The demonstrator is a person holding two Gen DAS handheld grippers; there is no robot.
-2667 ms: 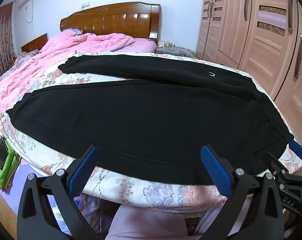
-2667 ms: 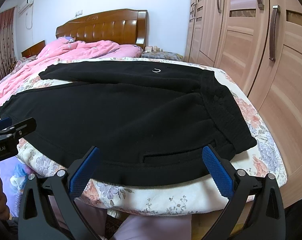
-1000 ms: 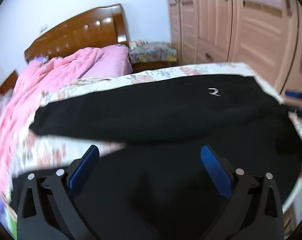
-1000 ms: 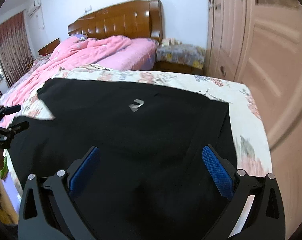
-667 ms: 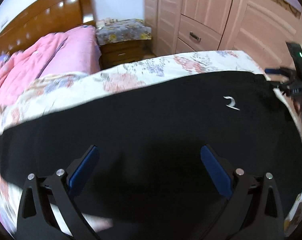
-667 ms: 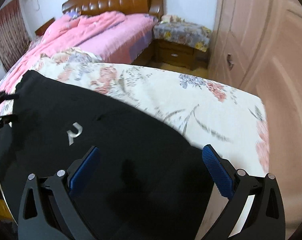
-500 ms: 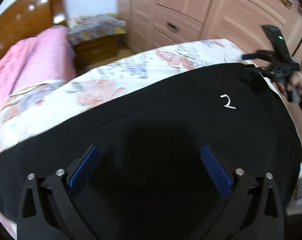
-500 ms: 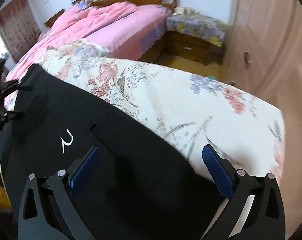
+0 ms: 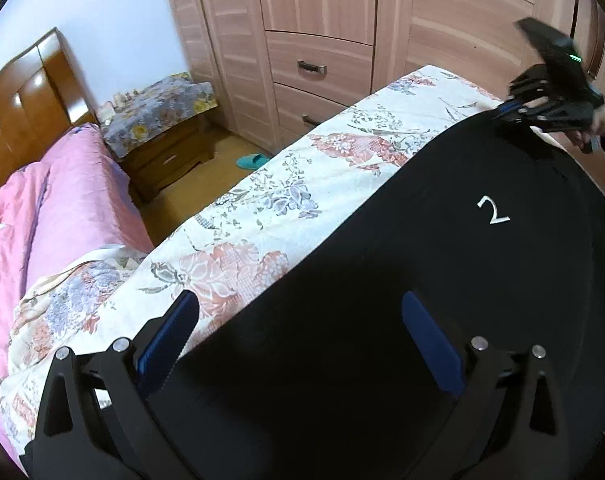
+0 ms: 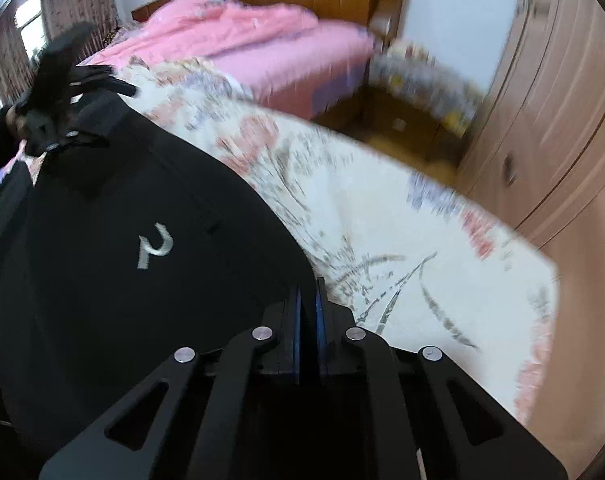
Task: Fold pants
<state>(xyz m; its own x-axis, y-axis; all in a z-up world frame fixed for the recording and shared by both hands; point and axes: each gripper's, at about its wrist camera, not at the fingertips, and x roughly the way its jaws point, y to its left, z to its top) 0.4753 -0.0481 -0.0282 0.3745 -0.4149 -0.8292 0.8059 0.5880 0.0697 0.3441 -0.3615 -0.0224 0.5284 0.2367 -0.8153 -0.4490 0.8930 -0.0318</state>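
Black pants (image 9: 442,280) with a small white logo (image 9: 492,215) lie spread on the floral bedsheet (image 9: 302,184). My left gripper (image 9: 298,332) is open, its blue pads straddling the far edge of the pants' leg. My right gripper (image 10: 308,304) is shut on the far waist corner of the pants (image 10: 142,280). It also shows in the left wrist view (image 9: 514,114) at the pants' upper right corner. The left gripper shows in the right wrist view (image 10: 102,104), open at the pants' far edge.
A pink quilt (image 9: 42,216) covers the bed's left part by the wooden headboard (image 9: 26,88). A nightstand (image 9: 162,140) and a green slipper (image 9: 254,160) are beyond the bed. Wooden wardrobes (image 9: 342,40) line the right side.
Both grippers moved from the near side across the pants to their far edge. The right gripper closed on the waist corner. The left stayed open.
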